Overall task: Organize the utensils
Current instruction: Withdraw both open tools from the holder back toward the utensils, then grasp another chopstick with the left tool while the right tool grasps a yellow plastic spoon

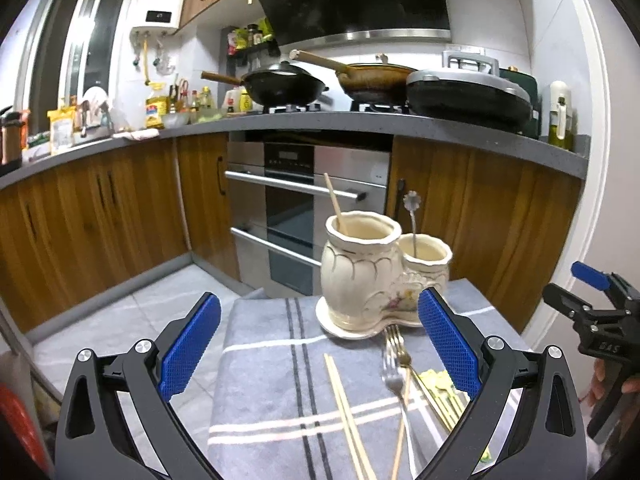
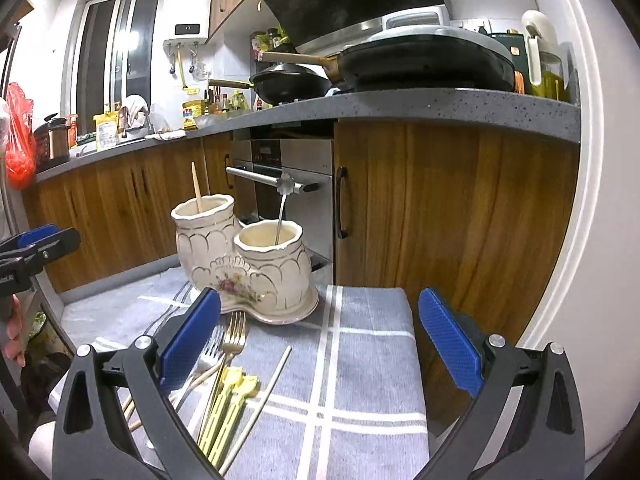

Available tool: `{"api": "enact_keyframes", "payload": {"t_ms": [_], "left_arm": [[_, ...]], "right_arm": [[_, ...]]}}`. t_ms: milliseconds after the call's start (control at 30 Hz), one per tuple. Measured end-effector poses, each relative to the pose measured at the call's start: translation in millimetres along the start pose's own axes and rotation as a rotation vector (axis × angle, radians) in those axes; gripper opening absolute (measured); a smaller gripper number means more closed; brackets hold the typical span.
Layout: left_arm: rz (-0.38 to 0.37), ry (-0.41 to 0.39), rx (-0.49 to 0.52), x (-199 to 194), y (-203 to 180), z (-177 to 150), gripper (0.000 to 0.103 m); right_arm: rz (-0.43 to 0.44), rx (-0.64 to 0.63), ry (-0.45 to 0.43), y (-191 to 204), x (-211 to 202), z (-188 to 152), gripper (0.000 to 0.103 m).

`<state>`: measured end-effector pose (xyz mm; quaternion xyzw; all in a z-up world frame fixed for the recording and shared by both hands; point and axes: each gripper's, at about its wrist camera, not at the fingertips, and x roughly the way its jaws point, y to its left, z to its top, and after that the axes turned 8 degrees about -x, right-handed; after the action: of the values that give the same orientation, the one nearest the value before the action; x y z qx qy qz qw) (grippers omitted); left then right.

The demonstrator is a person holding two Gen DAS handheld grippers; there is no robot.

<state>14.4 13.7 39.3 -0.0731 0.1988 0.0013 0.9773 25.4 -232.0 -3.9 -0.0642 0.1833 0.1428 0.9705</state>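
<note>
chopsticks [image 1: 348, 412] cut off at bottom edge, spoon [image 2: 281, 216] bowl hidden inside holder [image 2: 276, 264]

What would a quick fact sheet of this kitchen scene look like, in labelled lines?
Place: home kitchen
Surface: grey checked cloth
Holder: cream ceramic double pot, upright on the cloth
Tall cup: one wooden chopstick
Short cup: flower-topped metal utensil
Loose on the cloth: forks, chopsticks
Left gripper: open, empty
Right gripper: open, empty
</note>
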Motion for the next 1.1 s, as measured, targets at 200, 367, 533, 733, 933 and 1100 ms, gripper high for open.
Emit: {"api": "enact_keyframes", "payload": {"t_ms": [200,367,533,733,933,1100], "left_arm": [[0.035,0.049,0.029,5,1,-13,0.098],[0.029,0.153,0.020,16,8,-29,0.098],[0.083,0.270,0.076,34,10,-52,0.098],[0.113,0.432,0.057,62,17,-76,0.090],[0.079,0.519,0.062,77,9,-87,0.067],[0.062,0.561,0.073,87,2,-93,0.054]], "right_arm": [[-0.001,0.000,0.047,-1,0,-7,0.098],[0.018,-0.002,0.116,-1,10,-21,0.098],[0.050,-0.022,0.210,7,25,-37,0.098],[0.066,-0.061,0.271,16,35,-52,0.098],[0.082,-0.057,0.292,17,41,-56,0.098],[0.082,-0.053,0.301,15,44,-58,0.098]]}}
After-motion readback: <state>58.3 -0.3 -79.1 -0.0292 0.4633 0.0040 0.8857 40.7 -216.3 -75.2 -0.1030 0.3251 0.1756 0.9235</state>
